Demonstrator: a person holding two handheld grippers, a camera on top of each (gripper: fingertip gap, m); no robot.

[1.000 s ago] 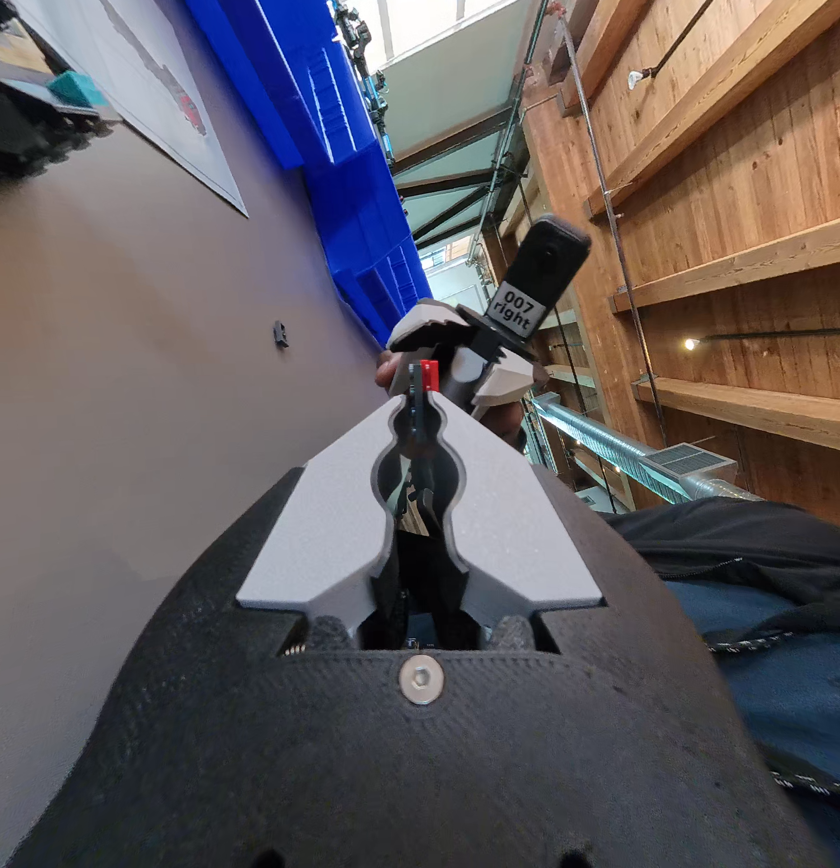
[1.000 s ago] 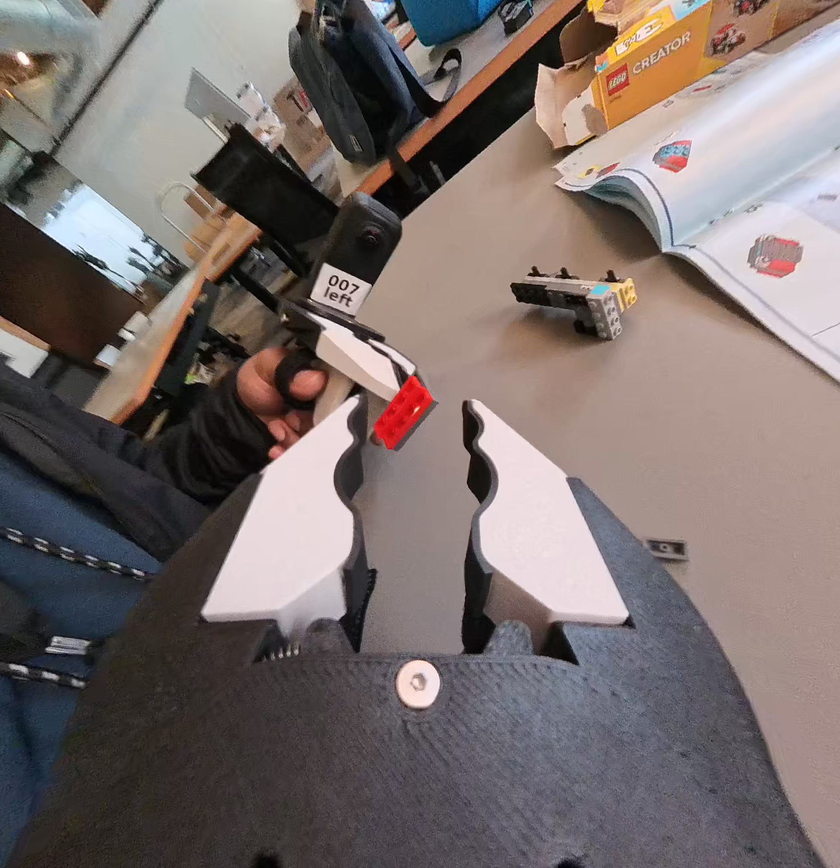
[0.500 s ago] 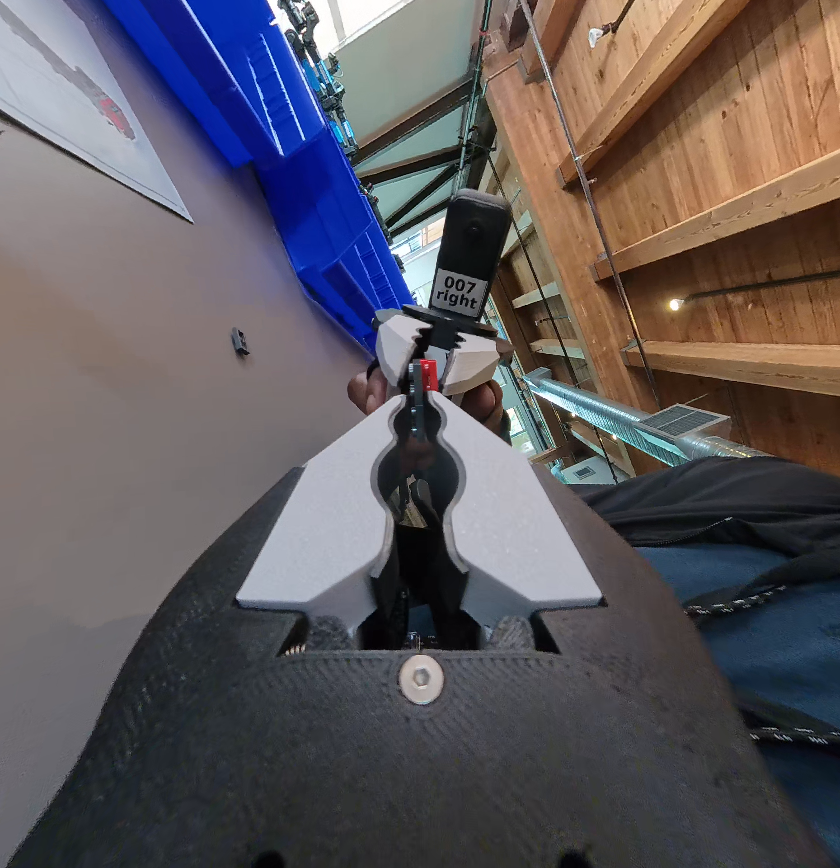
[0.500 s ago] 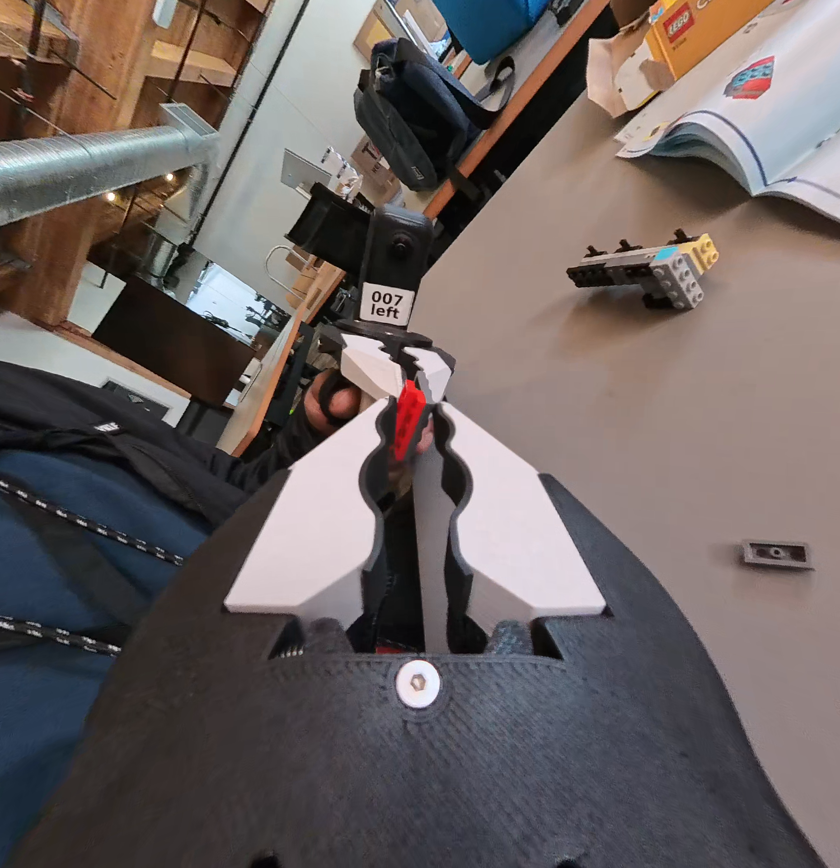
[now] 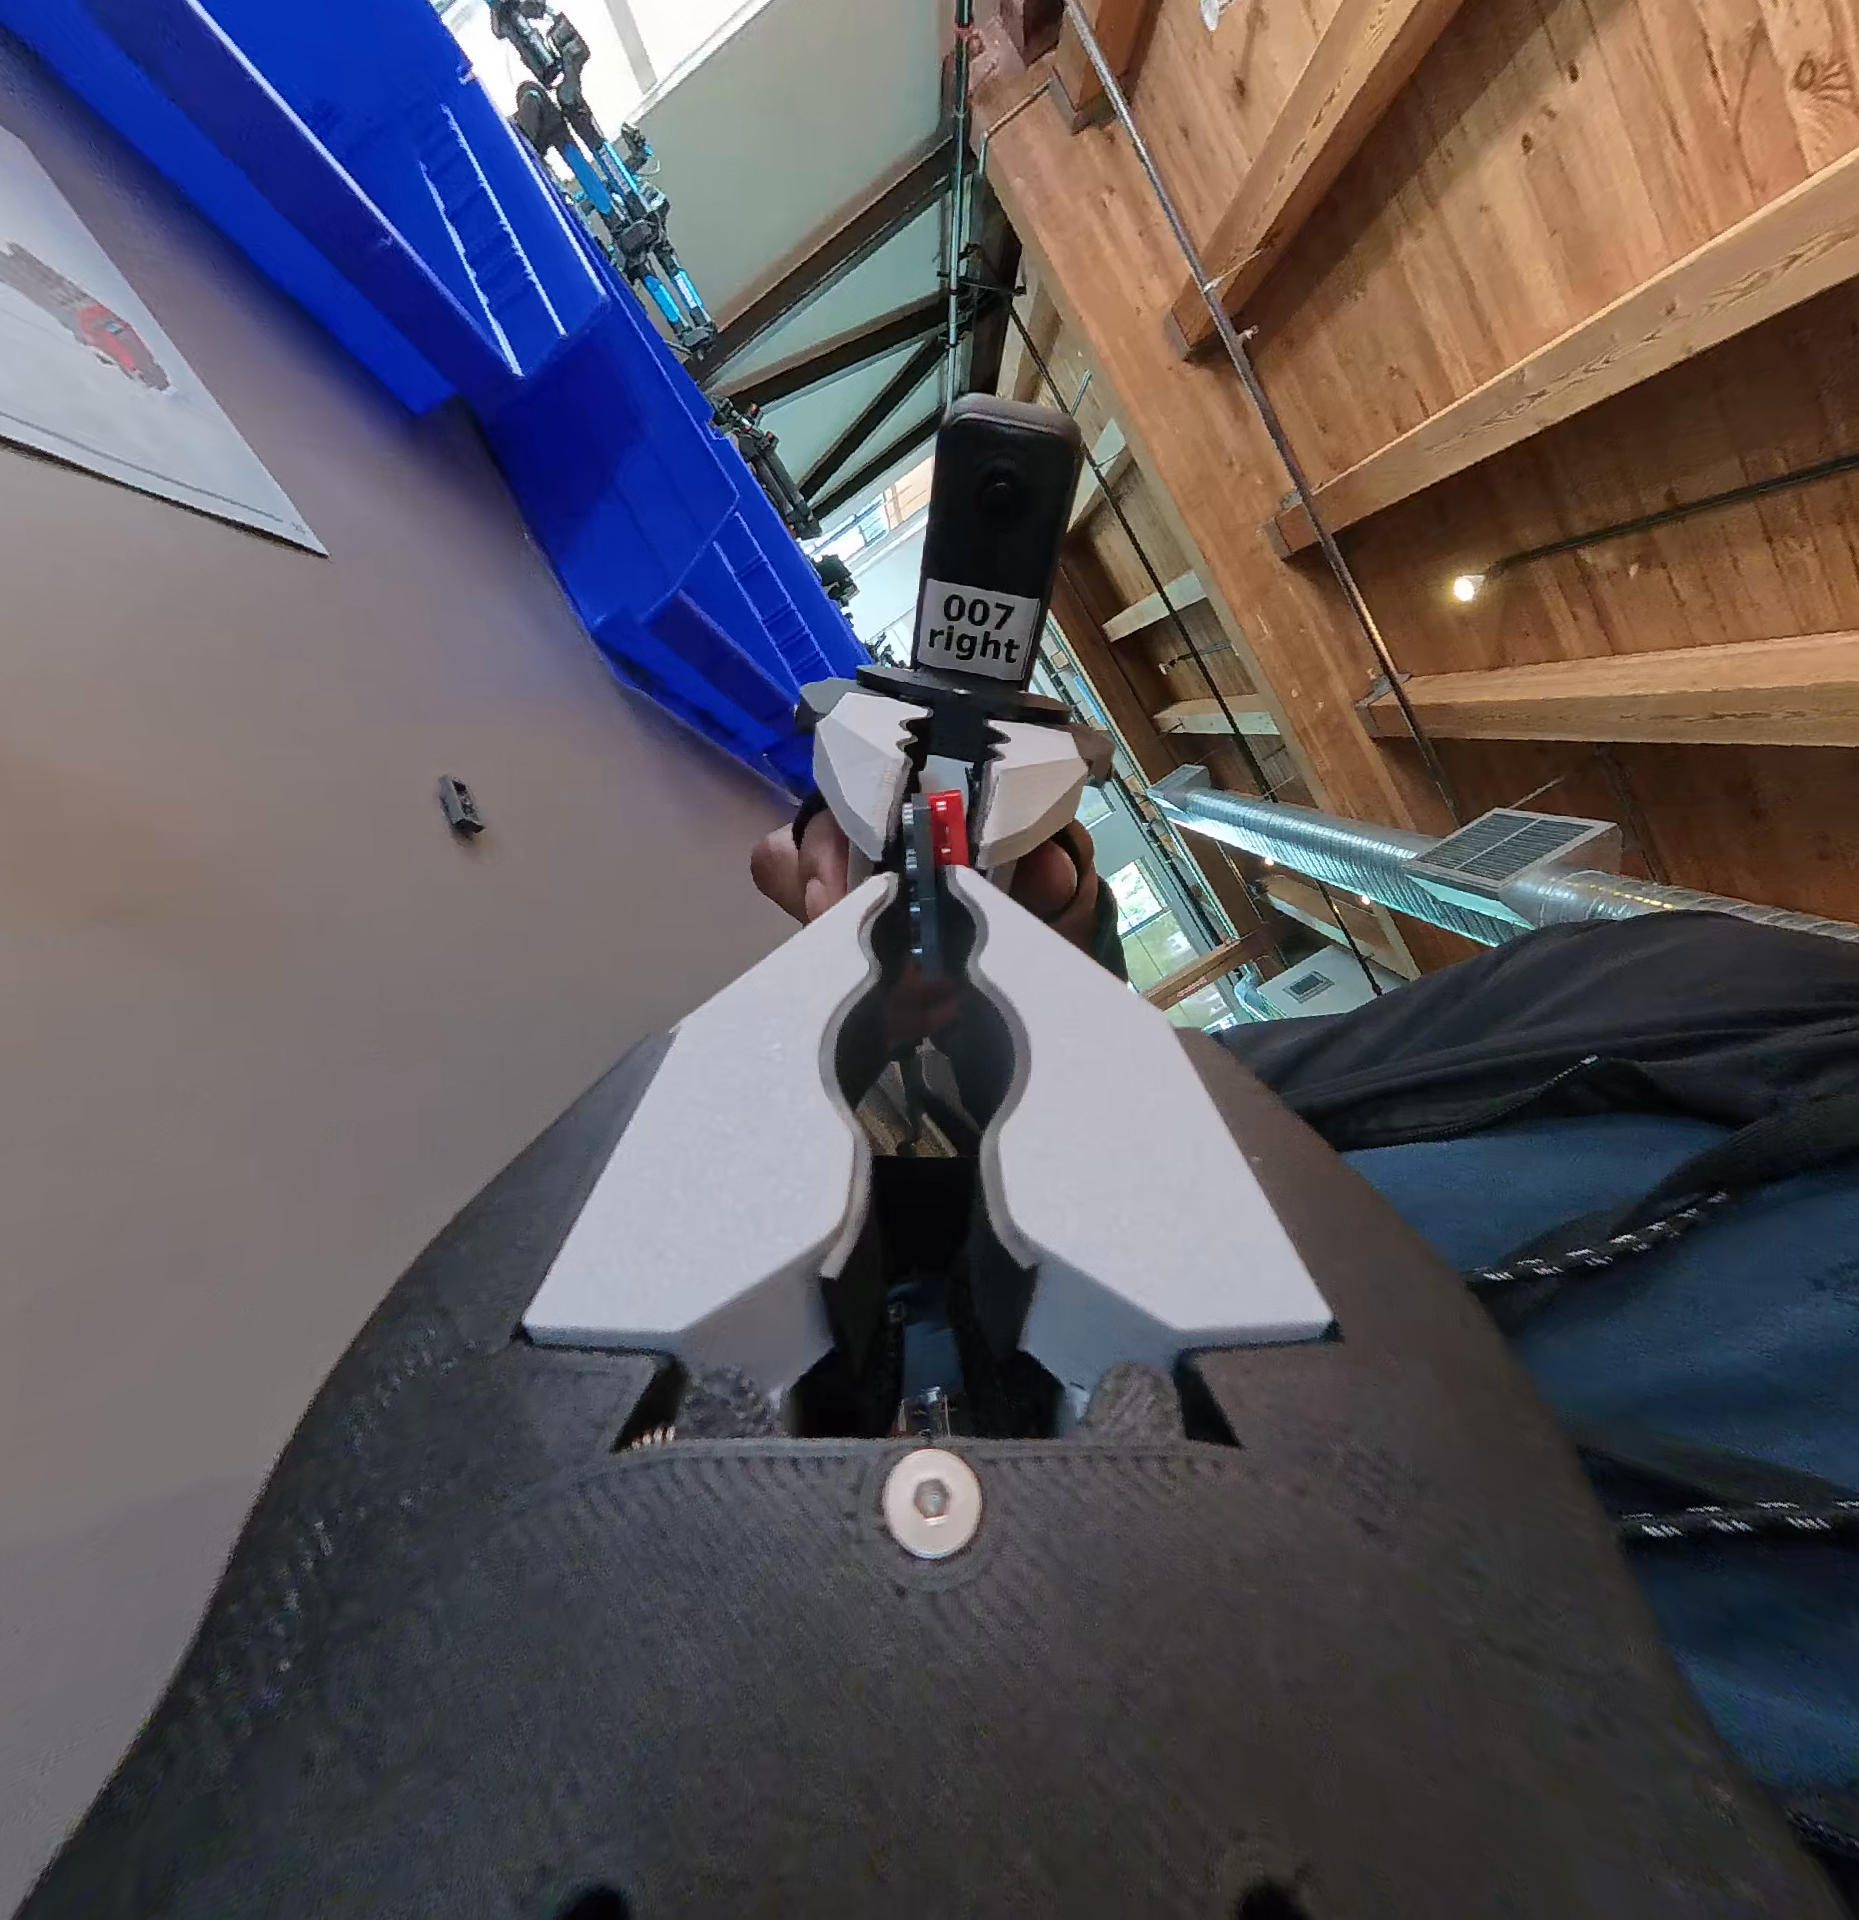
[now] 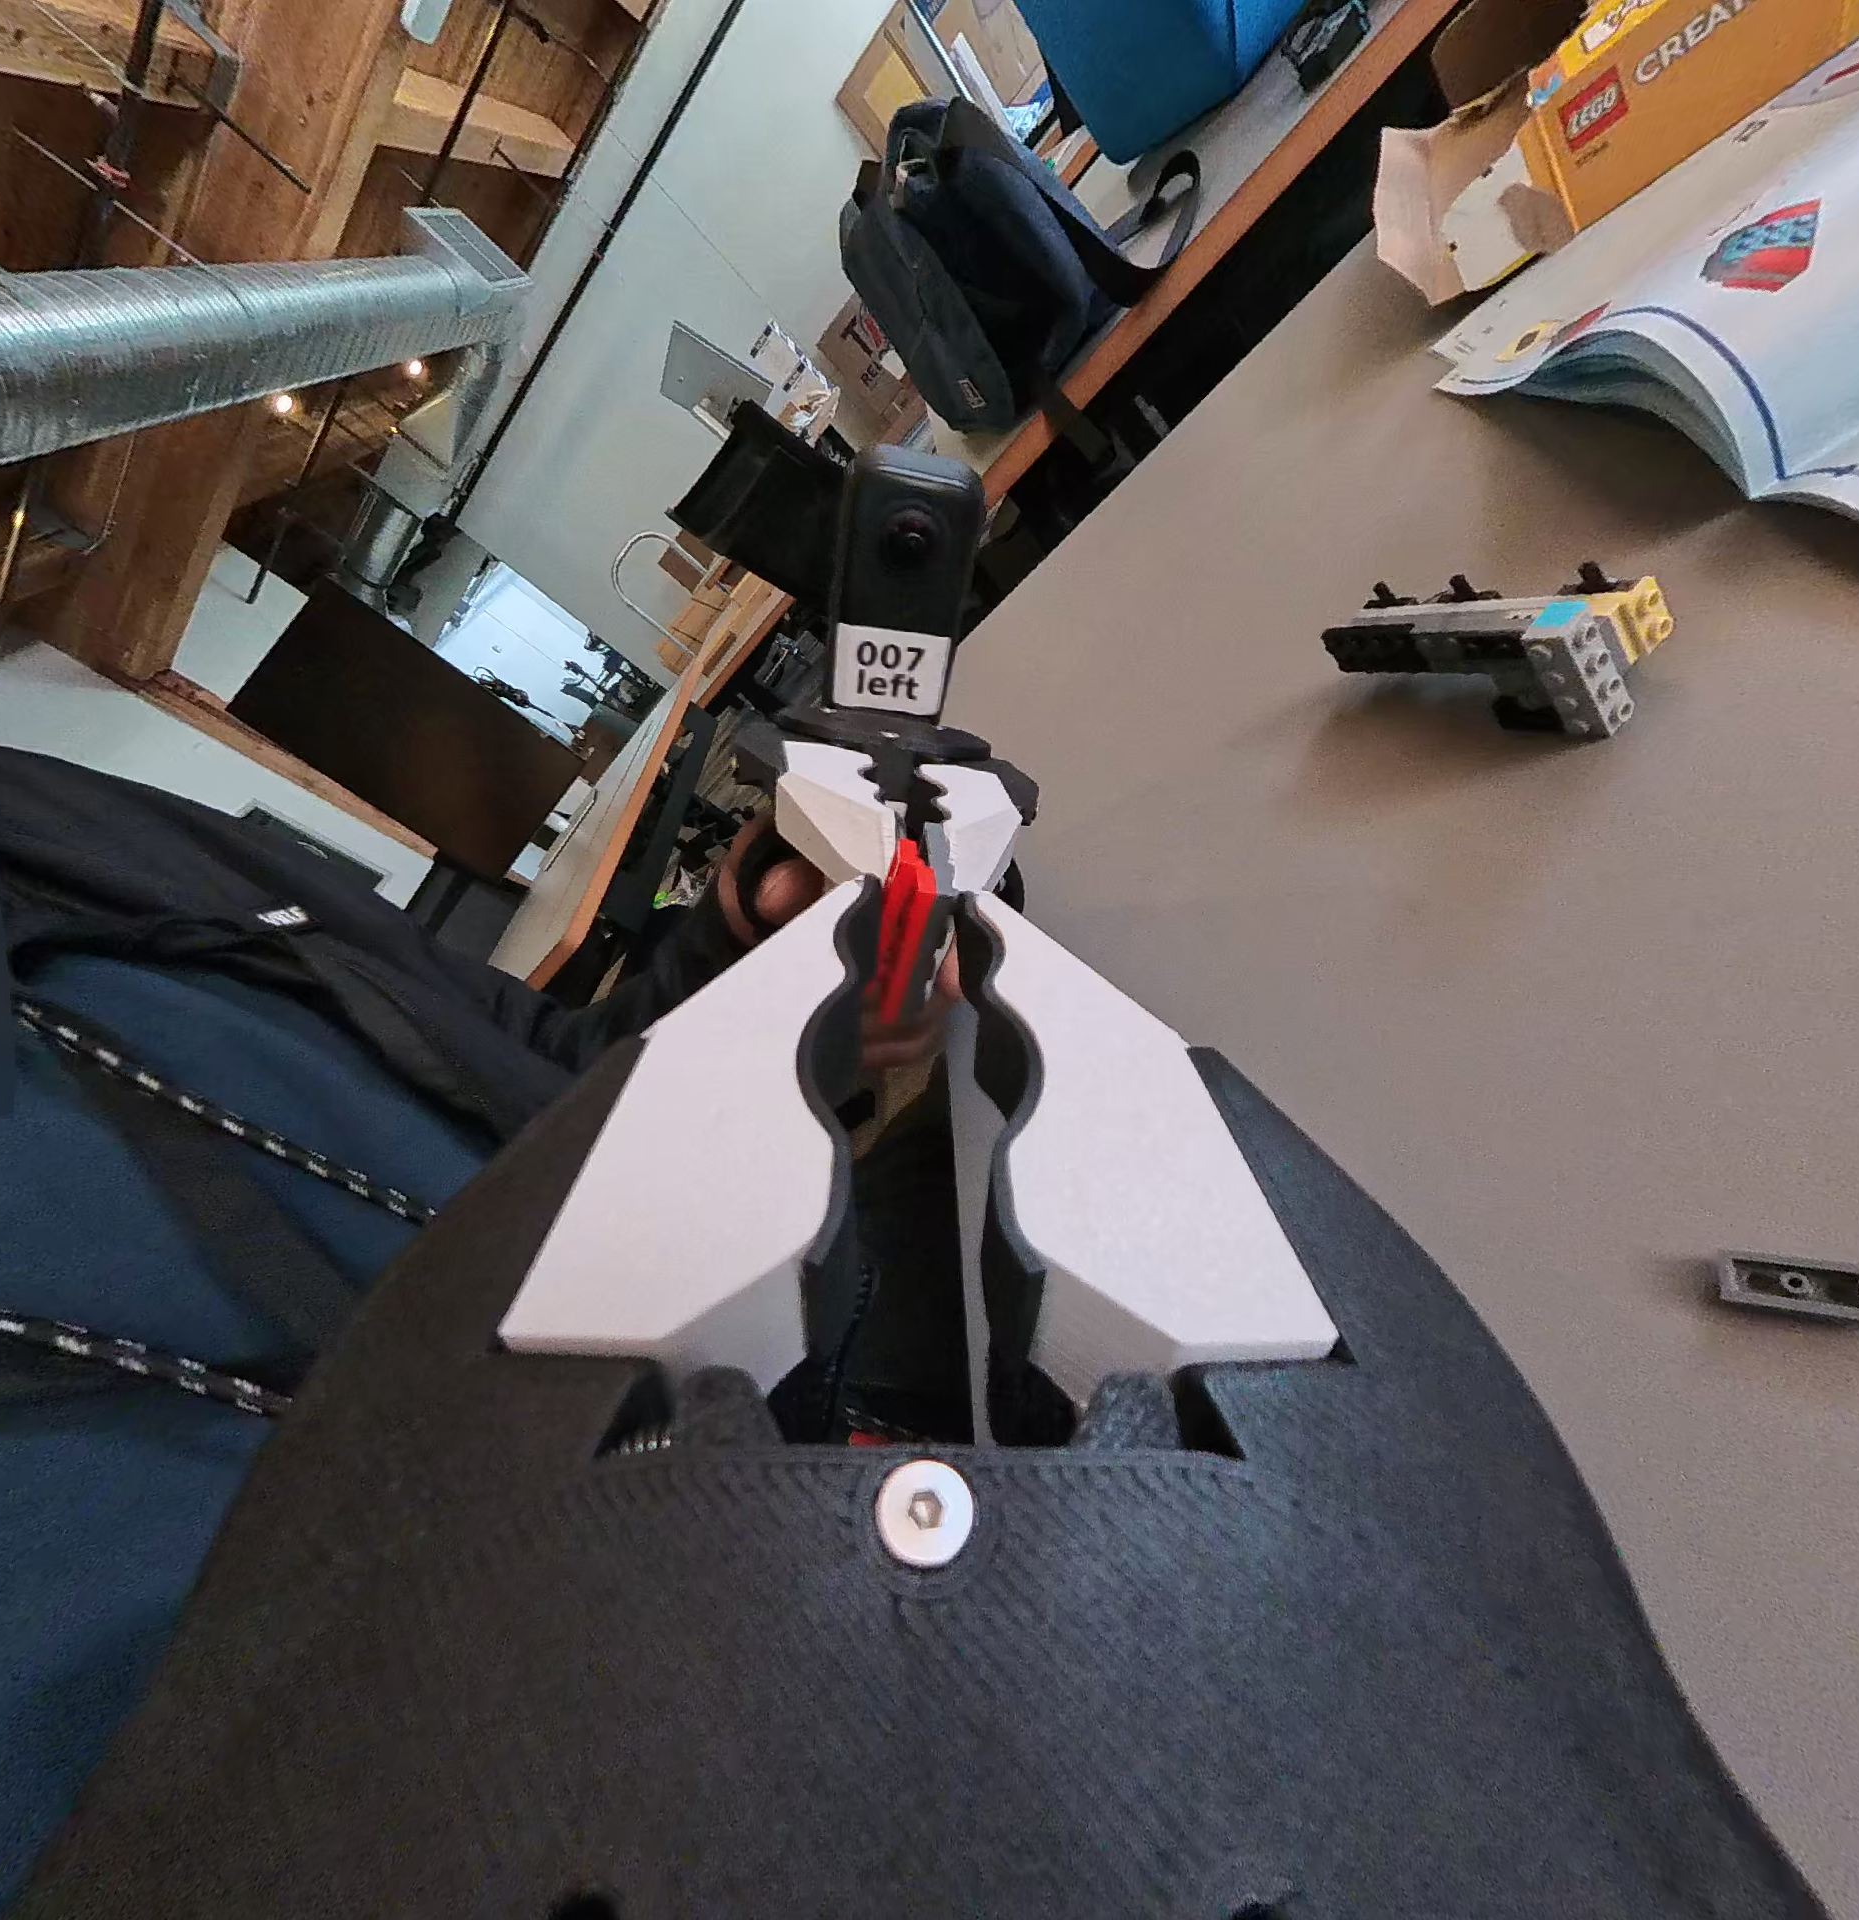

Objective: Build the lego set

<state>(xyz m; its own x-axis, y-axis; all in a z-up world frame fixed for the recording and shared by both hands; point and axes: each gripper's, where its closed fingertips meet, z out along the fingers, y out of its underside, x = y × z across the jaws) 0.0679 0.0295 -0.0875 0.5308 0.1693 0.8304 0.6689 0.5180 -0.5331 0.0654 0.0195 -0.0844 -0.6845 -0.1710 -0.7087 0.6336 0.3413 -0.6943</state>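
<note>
My left gripper (image 5: pixel 923 883) is shut on a thin dark grey plate (image 5: pixel 921 914) with a red brick (image 5: pixel 946 826) on its far end. My right gripper (image 6: pixel 909 906) faces it tip to tip and is shut on that red brick (image 6: pixel 899 940). In the left wrist view the right gripper (image 5: pixel 940 805) closes over the red end; in the right wrist view the left gripper (image 6: pixel 920 831) sits just behind the brick. Both are held in the air beside the grey table (image 6: pixel 1320 987). A partly built grey, black and yellow model (image 6: pixel 1507 655) lies on the table.
A loose grey plate (image 6: pixel 1798 1288) lies on the table near my right gripper; it may be the small dark piece (image 5: pixel 459 805) in the left wrist view. An open instruction booklet (image 6: pixel 1735 343) and a yellow box (image 6: pixel 1631 114) are farther back. Blue bins (image 5: pixel 551 343) line the table's far side. Less than 4 cm separates the two grippers' tips.
My right gripper was open one second ago beside the red brick; it has shut on it. Both grippers have since lined up tip to tip.
</note>
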